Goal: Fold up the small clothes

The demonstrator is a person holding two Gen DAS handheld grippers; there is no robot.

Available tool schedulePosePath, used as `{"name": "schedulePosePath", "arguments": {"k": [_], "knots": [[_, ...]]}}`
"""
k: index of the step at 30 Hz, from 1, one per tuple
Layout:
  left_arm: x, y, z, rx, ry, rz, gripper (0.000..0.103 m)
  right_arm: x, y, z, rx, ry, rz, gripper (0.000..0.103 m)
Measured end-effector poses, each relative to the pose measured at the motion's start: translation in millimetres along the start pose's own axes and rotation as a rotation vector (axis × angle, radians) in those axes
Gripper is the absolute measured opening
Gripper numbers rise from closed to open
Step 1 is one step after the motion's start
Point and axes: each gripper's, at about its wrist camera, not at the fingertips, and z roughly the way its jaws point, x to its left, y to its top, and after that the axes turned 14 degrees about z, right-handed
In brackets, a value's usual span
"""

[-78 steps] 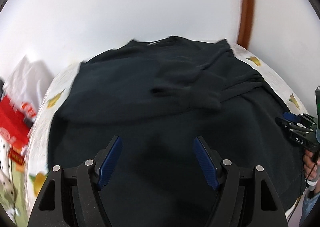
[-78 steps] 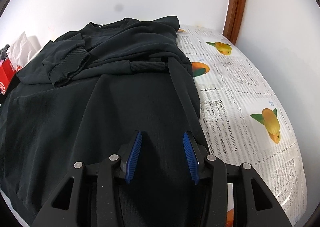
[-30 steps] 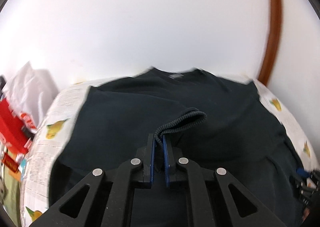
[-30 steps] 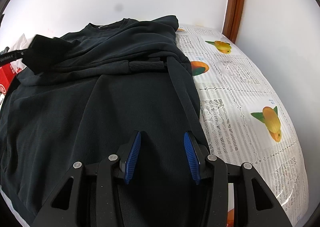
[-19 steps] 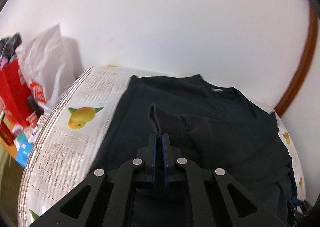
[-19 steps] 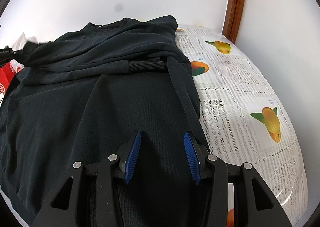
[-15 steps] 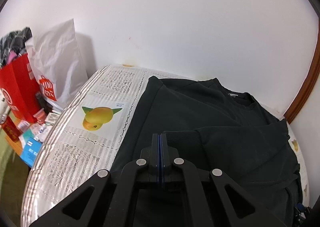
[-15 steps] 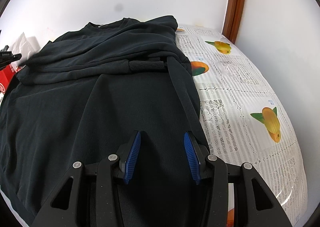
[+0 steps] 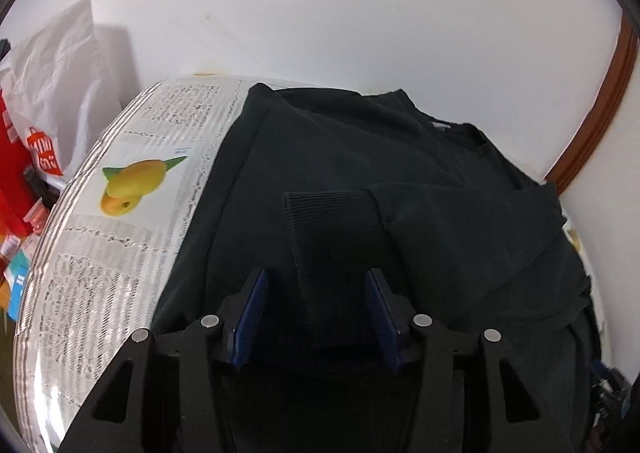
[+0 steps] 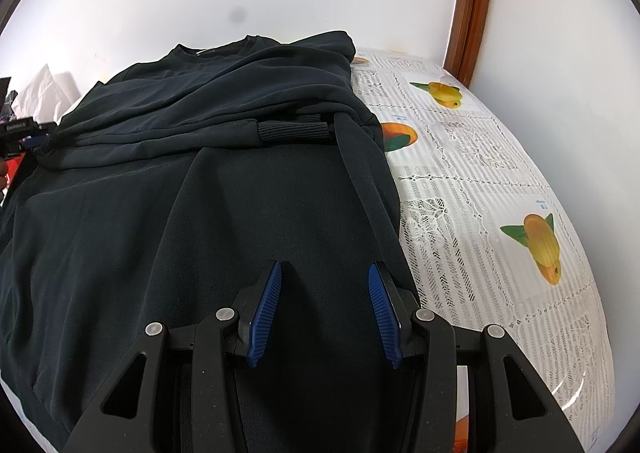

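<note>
Both wrist views low, close over the same black sweatshirt (image 9: 360, 157), from opposite sides.

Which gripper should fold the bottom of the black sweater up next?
Probably the right gripper: it's open over the black sweater near its bottom edge. The left gripper, also open, sits up by the sleeve cuff.

Sweatshirt (image 10: 248, 213): plain black, ribbed cuff (image 9: 332, 213) same black. Tablecloth (image 10: 472, 181): white lace pattern in grey-white bands, printed with yellow-orange mangoes bearing green leaves (image 9: 132, 185). Gripper pads (image 10: 264, 309): blue, ridged; gripper bodies black with silver screw heads. Wall (image 9: 340, 13): white. Trim strip (image 10: 474, 1): reddish brown wood tone. Bags at left: one white (image 9: 60, 65), one red (image 9: 12, 173) with white lettering.
</note>
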Motion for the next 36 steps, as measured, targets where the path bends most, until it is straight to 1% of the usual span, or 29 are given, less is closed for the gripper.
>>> {"name": "schedulePosePath", "arguments": {"k": [2, 7, 9, 10, 11, 12, 13, 14, 15, 18, 19, 21, 22, 25, 26, 28, 29, 31, 36], "knots": [[-3.3, -0.1, 5.7, 0.003, 0.002, 0.015, 0.046, -0.1, 0.0, -0.2, 0.0, 0.001, 0.001, 0.045], [-3.4, 7.0, 13.8, -0.015, -0.03, 0.034, 0.044, 0.3, -0.5, -0.6, 0.001, 0.006, 0.008, 0.046], [-2.0, 9.3, 17.6, -0.011, -0.035, 0.018, 0.041, 0.3, -0.5, -0.7, 0.002, 0.008, 0.01, 0.046], [-1.6, 10.0, 18.7, -0.012, -0.039, 0.009, 0.037, 0.2, -0.6, -0.8, 0.002, 0.008, 0.011, 0.046], [-3.4, 10.6, 18.1, -0.015, -0.036, 0.011, 0.031, 0.0, -0.6, -0.9, 0.002, 0.009, 0.011, 0.046], [-5.5, 11.1, 16.9, -0.017, -0.021, 0.022, 0.027, 0.1, -0.7, -0.9, 0.002, 0.009, 0.012, 0.046], [-7.5, 12.1, 15.9, -0.02, -0.005, 0.032, 0.017, 0.0, -0.8, -0.9, 0.002, 0.01, 0.012, 0.046], [-9.4, 12.7, 11.9, -0.028, 0.002, 0.038, 0.013, 0.2, -0.9, -1.0, 0.002, 0.01, 0.013, 0.046], [-8.9, 13.3, 8.1, -0.039, 0.001, 0.034, 0.011, 0.3, -0.9, -1.0, 0.002, 0.009, 0.013, 0.046], [0.4, 15.3, -15.3, -0.115, -0.006, 0.005, 0.01, 0.5, -0.9, -0.8, 0.002, 0.009, 0.012, 0.046], [4.5, 15.9, -20.6, -0.127, -0.005, -0.006, 0.01, 0.3, -0.9, -0.7, 0.002, 0.009, 0.012, 0.046], [15.9, 14.3, -25.4, -0.113, 0.04, -0.038, 0.01, 0.3, -0.9, -0.7, 0.002, 0.009, 0.012, 0.046], [22.7, 11.5, -23.0, -0.094, 0.056, -0.057, 0.01, 0.3, -0.9, -0.6, 0.002, 0.008, 0.012, 0.046], [32.3, 1.7, -10.3, -0.025, 0.028, -0.095, 0.01, -0.2, -0.6, -0.5, 0.002, 0.009, 0.013, 0.046], [32.2, -0.5, -9.6, -0.021, 0.025, -0.097, 0.011, -0.4, -0.6, -0.5, 0.002, 0.009, 0.013, 0.046], [29.2, -1.9, -9.4, -0.011, 0.041, -0.077, 0.012, -0.1, -0.7, -0.5, 0.002, 0.009, 0.013, 0.046], [26.3, -2.1, -12.0, -0.012, 0.062, -0.064, 0.014, 0.2, -0.7, -0.6, 0.002, 0.007, 0.013, 0.046], [21.1, -3.2, -16.1, -0.011, 0.097, -0.046, 0.014, 0.9, -0.7, -0.4, 0.001, 0.005, 0.012, 0.046], [8.8, -12.1, -32.8, -0.024, 0.117, 0.01, 0.014, 3.2, -1.2, -0.2, 0.0, -0.003, 0.006, 0.046]]}}
